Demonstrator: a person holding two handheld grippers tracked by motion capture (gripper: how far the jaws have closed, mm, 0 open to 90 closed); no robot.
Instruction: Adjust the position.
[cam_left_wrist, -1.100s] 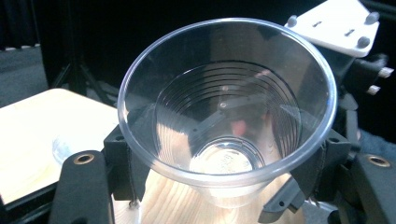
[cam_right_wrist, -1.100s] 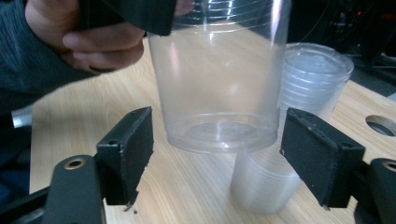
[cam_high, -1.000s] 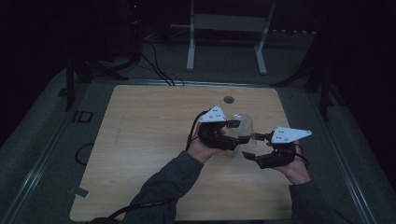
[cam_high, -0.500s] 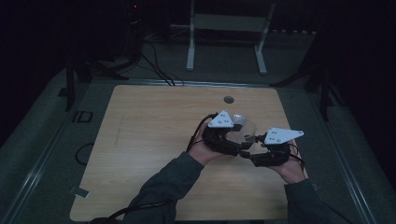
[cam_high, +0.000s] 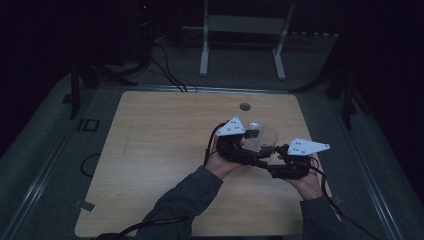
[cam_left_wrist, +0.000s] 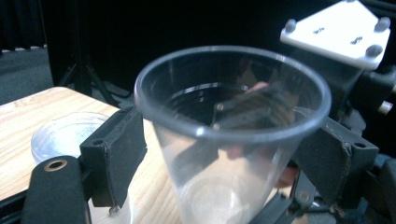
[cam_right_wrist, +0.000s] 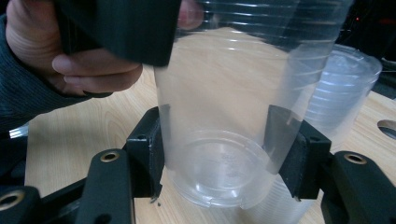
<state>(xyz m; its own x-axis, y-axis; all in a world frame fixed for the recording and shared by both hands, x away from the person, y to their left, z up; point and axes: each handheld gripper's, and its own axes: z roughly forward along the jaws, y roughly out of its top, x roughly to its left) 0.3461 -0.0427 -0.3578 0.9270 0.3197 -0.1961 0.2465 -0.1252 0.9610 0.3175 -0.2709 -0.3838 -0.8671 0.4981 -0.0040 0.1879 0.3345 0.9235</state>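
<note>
A clear plastic cup (cam_left_wrist: 233, 186) is held above the table between both grippers. My right gripper (cam_right_wrist: 226, 149) has just been closing and is shut on the cup (cam_right_wrist: 233, 93) near its base, both pads pressing its wall. My left gripper (cam_left_wrist: 224, 154) has just been opening. Its pads (cam_left_wrist: 116, 154) flank the cup just under the rim, with a thin gap on the left side. In the high view the left gripper (cam_high: 256, 139) and right gripper (cam_high: 274, 154) meet at the cup (cam_high: 266, 141) right of the table's middle.
A stack of clear cups (cam_right_wrist: 343, 88) stands on the wooden table (cam_high: 160, 150) just behind the held cup, and shows as a stack of cups (cam_left_wrist: 65, 135) beside my left jaw. A round hole (cam_high: 244, 106) lies near the far edge. A metal stand (cam_high: 240, 30) is beyond the table.
My right gripper has come in leftward to the cup and closed around its lower part. My left gripper's jaws have spread apart at the cup's upper part.
</note>
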